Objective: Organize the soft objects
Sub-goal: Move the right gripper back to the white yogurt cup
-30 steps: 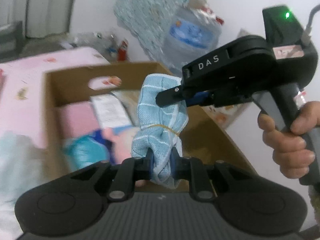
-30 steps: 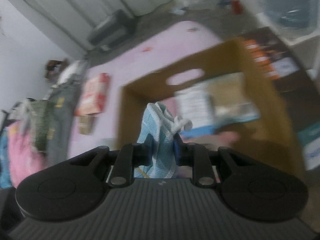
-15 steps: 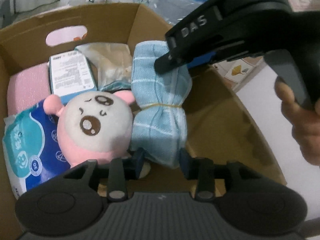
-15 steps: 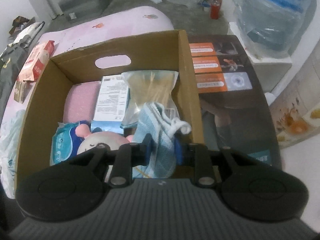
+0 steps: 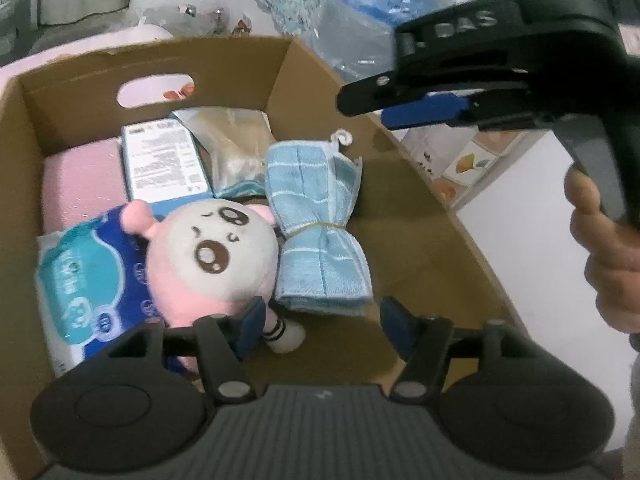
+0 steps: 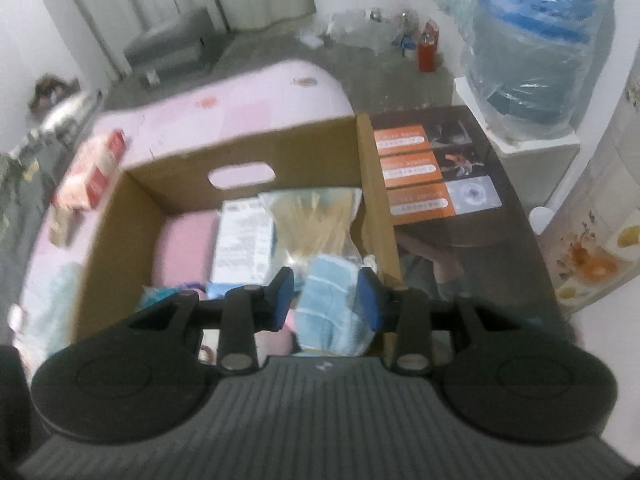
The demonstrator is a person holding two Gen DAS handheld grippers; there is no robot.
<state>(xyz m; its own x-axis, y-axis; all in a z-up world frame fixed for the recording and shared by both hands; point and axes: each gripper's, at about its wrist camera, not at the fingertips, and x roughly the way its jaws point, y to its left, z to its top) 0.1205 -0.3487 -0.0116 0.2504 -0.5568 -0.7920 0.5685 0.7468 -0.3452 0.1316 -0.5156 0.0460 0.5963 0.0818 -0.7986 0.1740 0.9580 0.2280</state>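
Note:
A light blue towel (image 5: pixel 320 240) tied with a rubber band lies inside the cardboard box (image 5: pixel 420 216), beside a pink and white plush toy (image 5: pixel 216 256). My left gripper (image 5: pixel 324 320) is open just above the towel's near end and holds nothing. My right gripper (image 6: pixel 326 296) is open above the box, with the towel (image 6: pixel 328 300) seen below between its fingers. In the left wrist view the right gripper (image 5: pixel 384 108) hovers over the box's right wall, apart from the towel.
The box also holds a blue tissue pack (image 5: pixel 88 280), a pink bundle (image 5: pixel 80 184), a white-labelled packet (image 5: pixel 164 160) and a clear bag (image 5: pixel 232 144). A pink bed (image 6: pixel 224 108) lies behind, a water jug (image 6: pixel 540 48) to the right.
Both grippers carried the towel over the box, lowered it and opened. The towel now lies in the box. The right gripper has lifted away.

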